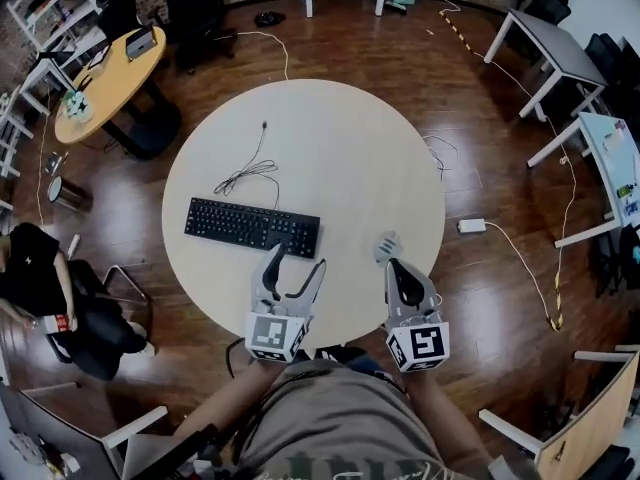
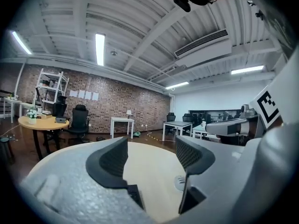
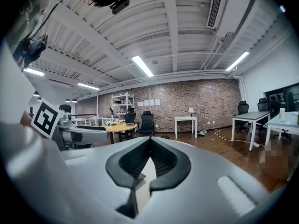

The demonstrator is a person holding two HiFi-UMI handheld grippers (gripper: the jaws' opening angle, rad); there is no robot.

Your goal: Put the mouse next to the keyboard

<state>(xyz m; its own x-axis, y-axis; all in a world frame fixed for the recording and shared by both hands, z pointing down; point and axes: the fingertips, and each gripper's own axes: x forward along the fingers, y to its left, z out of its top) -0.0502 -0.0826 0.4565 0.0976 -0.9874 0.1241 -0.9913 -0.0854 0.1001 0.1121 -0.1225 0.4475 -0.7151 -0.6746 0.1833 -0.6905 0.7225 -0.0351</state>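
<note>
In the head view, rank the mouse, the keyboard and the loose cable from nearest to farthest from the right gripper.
1. Mouse, just ahead of the right gripper.
2. Keyboard, off to its left.
3. Cable, beyond the Keyboard, farther left and ahead.

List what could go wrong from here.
The right gripper is shut close to the mouse; moving in like that may shove it instead of gripping it. The mouse lies near the table edge and might slide off. The open left gripper could bump the keyboard.
</note>
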